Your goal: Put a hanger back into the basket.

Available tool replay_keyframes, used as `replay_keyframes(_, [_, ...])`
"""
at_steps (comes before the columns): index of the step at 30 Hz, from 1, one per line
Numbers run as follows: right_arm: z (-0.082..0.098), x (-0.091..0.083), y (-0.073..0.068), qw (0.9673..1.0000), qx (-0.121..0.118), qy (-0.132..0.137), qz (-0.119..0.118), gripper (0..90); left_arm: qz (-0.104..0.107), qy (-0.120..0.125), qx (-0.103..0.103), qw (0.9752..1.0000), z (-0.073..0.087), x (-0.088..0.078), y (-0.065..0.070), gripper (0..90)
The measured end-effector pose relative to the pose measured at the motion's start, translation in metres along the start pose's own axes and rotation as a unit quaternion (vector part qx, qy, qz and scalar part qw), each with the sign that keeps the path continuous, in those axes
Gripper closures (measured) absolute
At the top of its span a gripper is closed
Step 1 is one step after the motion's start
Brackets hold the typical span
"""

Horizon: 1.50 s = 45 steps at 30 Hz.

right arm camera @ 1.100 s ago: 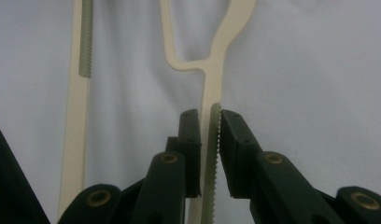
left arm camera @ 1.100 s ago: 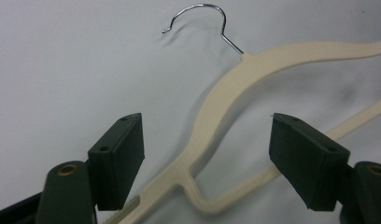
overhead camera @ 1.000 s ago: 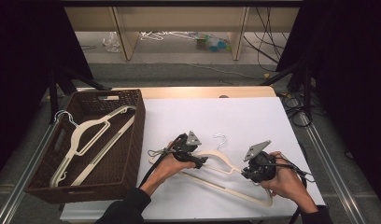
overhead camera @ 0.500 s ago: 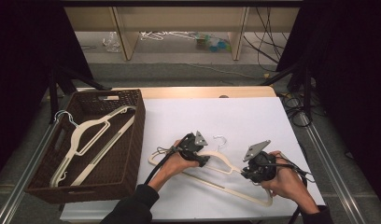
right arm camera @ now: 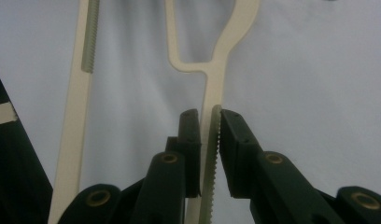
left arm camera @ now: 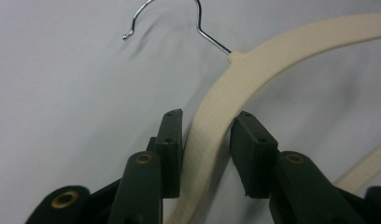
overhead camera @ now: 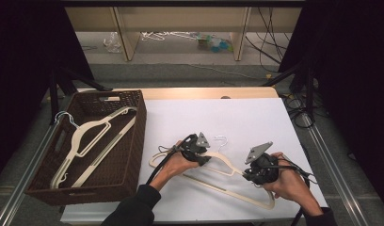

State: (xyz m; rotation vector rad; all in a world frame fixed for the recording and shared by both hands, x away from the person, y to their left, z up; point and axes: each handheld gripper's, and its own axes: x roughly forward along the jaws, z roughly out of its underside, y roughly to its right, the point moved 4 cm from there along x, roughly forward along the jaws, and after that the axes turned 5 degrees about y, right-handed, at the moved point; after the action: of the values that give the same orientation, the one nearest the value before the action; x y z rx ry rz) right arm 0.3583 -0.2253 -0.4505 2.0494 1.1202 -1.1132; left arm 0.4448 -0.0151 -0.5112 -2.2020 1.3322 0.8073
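A cream hanger (overhead camera: 228, 165) with a metal hook (overhead camera: 220, 140) lies flat on the white table (overhead camera: 237, 122), near its front. My left gripper (overhead camera: 205, 159) is at the hanger's curved shoulder just below the hook. In the left gripper view my left gripper (left arm camera: 206, 135) has its jaws pressed to both sides of the cream hanger (left arm camera: 212, 116). My right gripper (overhead camera: 246, 175) holds the hanger's other arm. In the right gripper view my right gripper (right arm camera: 208, 126) is shut on that thin ribbed arm of the hanger (right arm camera: 215, 79).
A dark wicker basket (overhead camera: 137, 136) stands at the table's left with a second cream hanger (overhead camera: 91, 136) lying inside. Cables (overhead camera: 298, 108) hang off the right edge. Wooden shelving (overhead camera: 180, 23) stands behind the table.
My left gripper has moved right and slightly forward along the hanger to the shoulder below the hook. The right gripper and the hanger have stayed put.
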Motion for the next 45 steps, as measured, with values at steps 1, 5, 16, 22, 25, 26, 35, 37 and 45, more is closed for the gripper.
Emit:
replay_keyframes(1, [0.001,0.000,0.001,1.0000,-0.001,0.000,-0.002,79.0,0.004,-0.008,0.007,0.9999,0.000,-0.004,0.000,66.7])
replay_keyframes(5, [0.006,0.003,0.005,1.0000,0.000,-0.002,-0.009,78.9,0.006,0.007,0.018,0.9998,-0.006,-0.016,0.002,68.3])
replay_keyframes(16, [0.007,-0.001,0.010,0.9998,-0.010,0.014,-0.009,80.0,0.023,0.027,0.057,0.9978,-0.013,-0.059,0.012,73.4])
replay_keyframes(22, [0.003,-0.010,0.009,0.9987,-0.027,0.043,-0.009,78.4,0.038,0.050,0.041,0.9972,-0.011,-0.070,0.013,74.8])
replay_keyframes(25, [0.003,-0.013,0.010,0.9984,-0.034,0.045,-0.009,73.7,0.041,0.047,0.047,0.9969,-0.011,-0.078,0.011,75.5])
replay_keyframes(26, [0.003,-0.013,0.010,0.9985,-0.027,0.048,-0.005,71.7,0.039,0.062,0.031,0.9968,-0.012,-0.079,0.012,75.5])
replay_keyframes(35, [-0.003,-0.025,0.014,0.9961,-0.010,0.082,0.031,53.0,0.068,0.082,0.011,0.9943,-0.014,-0.094,0.021,80.4])
replay_keyframes(37, [-0.004,-0.029,0.013,0.9957,-0.001,0.088,0.030,50.1,0.070,0.084,0.009,0.9940,-0.014,-0.095,0.022,81.8])
replay_keyframes(45, [-0.004,-0.036,0.012,0.9931,0.008,0.113,0.032,45.9,0.068,0.094,-0.025,0.9929,-0.019,-0.103,0.028,85.8])
